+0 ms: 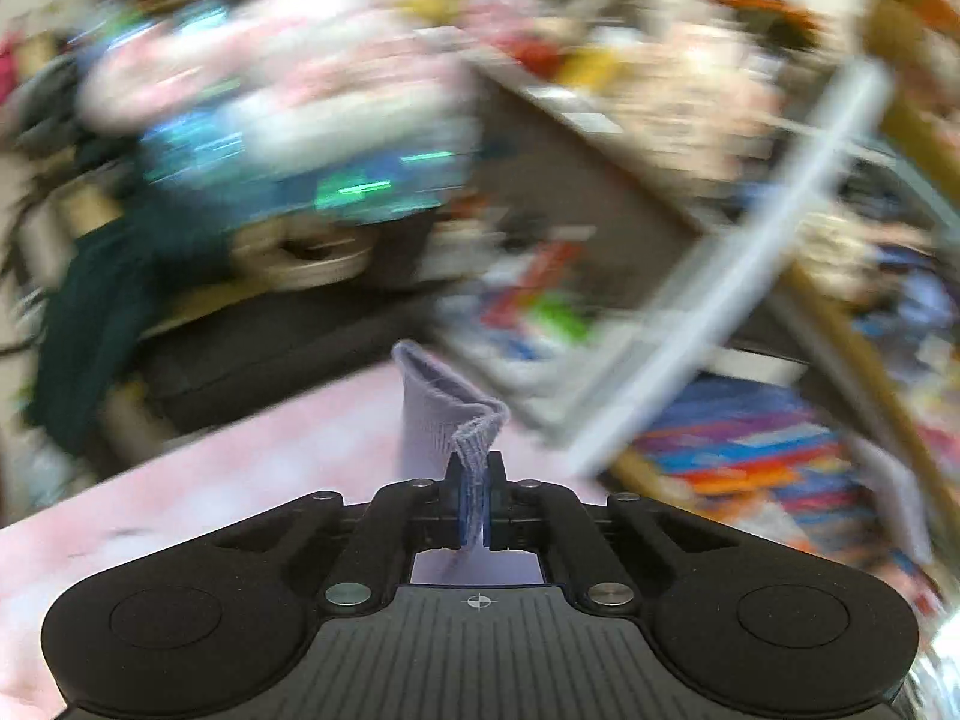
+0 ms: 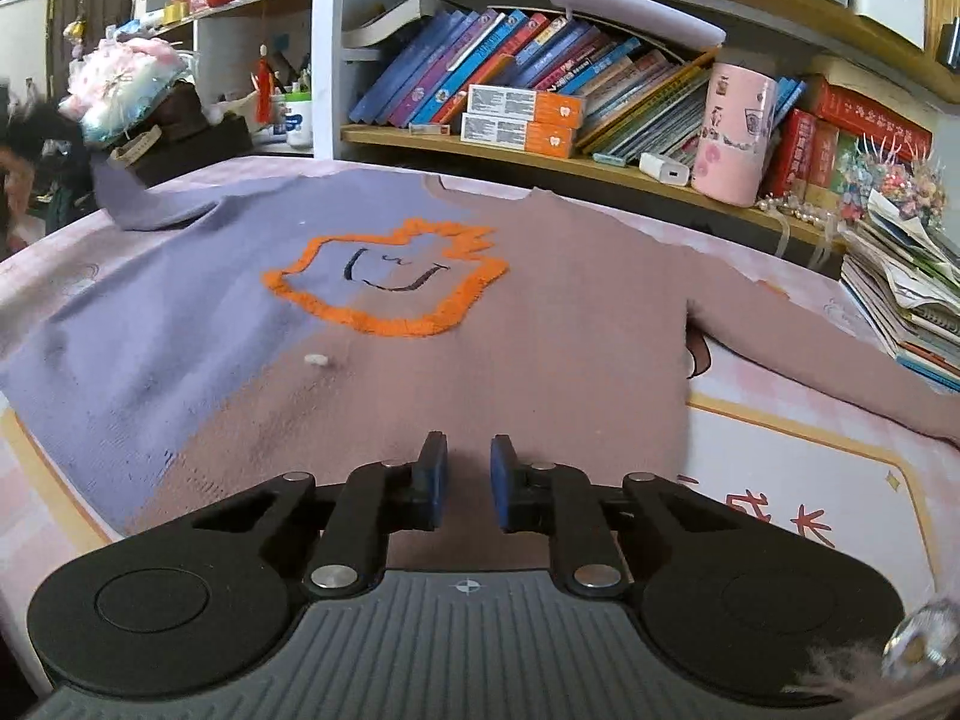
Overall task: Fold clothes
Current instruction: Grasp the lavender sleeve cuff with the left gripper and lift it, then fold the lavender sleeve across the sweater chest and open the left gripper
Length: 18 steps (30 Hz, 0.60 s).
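Note:
A two-tone sweater [image 2: 540, 312] lies flat on the pink table mat [image 2: 780, 468], lavender on the left, dusty pink on the right, with an orange outlined face [image 2: 390, 276] on its chest. In the right wrist view my right gripper [image 2: 469, 450] hovers low over the hem; its blue pads stand a narrow gap apart with no fabric between them. The pink sleeve [image 2: 810, 348] stretches out to the right. My left gripper [image 1: 475, 462] is shut on the ribbed cuff of the lavender sleeve [image 1: 432, 414], which is lifted off the mat [image 1: 240, 480]. The left wrist view is heavily blurred.
Behind the table stands a shelf of books [image 2: 510, 60] with a pink cylinder [image 2: 735, 132]. At the right edge lies a stack of papers [image 2: 900, 300]. A person [image 2: 24, 156] is at the far left. A small white speck [image 2: 316, 359] sits on the sweater.

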{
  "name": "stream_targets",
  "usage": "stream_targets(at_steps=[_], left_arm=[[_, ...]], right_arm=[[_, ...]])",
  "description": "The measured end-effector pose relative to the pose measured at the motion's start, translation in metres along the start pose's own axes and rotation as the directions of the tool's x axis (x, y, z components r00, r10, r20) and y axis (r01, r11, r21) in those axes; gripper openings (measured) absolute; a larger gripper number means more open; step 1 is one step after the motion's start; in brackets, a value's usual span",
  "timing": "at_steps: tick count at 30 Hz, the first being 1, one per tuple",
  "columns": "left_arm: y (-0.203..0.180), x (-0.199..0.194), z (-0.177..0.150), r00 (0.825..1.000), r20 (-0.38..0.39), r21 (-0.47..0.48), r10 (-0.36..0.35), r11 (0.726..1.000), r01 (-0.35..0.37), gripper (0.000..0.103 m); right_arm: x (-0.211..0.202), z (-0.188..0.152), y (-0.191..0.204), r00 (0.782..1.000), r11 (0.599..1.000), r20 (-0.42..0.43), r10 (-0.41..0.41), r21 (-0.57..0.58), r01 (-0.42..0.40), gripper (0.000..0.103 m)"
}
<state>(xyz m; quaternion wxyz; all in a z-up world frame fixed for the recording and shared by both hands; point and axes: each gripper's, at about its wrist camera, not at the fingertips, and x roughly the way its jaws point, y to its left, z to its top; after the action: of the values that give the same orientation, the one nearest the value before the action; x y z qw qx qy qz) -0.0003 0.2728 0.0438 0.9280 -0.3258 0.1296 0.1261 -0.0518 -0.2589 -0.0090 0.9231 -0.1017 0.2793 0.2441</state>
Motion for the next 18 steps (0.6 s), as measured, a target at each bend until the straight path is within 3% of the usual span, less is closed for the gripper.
stream_targets(at_steps=[2,5,8,12,18], left_arm=[[-0.043,-0.001,0.003,0.995,-0.006,0.059,-0.104,0.993,0.104,0.003],[-0.113,0.007,-0.001,0.969,-0.037,0.135,-0.243,0.96,0.246,0.003],[-0.172,0.024,-0.016,0.94,-0.095,0.179,-0.326,0.924,0.339,0.003],[-0.232,0.043,-0.047,0.911,-0.179,0.183,-0.371,0.898,0.401,0.003],[-0.278,0.068,-0.108,0.876,-0.285,0.144,-0.389,0.886,0.44,0.003]], right_arm=[[0.0,-0.002,0.001,1.0,1.0,0.018,-0.002,-0.006,0.002,0.015],[0.0,-0.002,0.003,1.0,1.0,0.024,-0.006,-0.009,0.006,0.016],[-0.001,-0.001,0.0,1.0,1.0,0.024,0.004,0.007,-0.005,0.016],[-0.001,0.0,-0.007,0.999,0.998,0.024,0.028,0.048,-0.029,0.016],[-0.002,0.001,-0.007,0.999,0.998,0.024,0.031,0.053,-0.032,0.016]])
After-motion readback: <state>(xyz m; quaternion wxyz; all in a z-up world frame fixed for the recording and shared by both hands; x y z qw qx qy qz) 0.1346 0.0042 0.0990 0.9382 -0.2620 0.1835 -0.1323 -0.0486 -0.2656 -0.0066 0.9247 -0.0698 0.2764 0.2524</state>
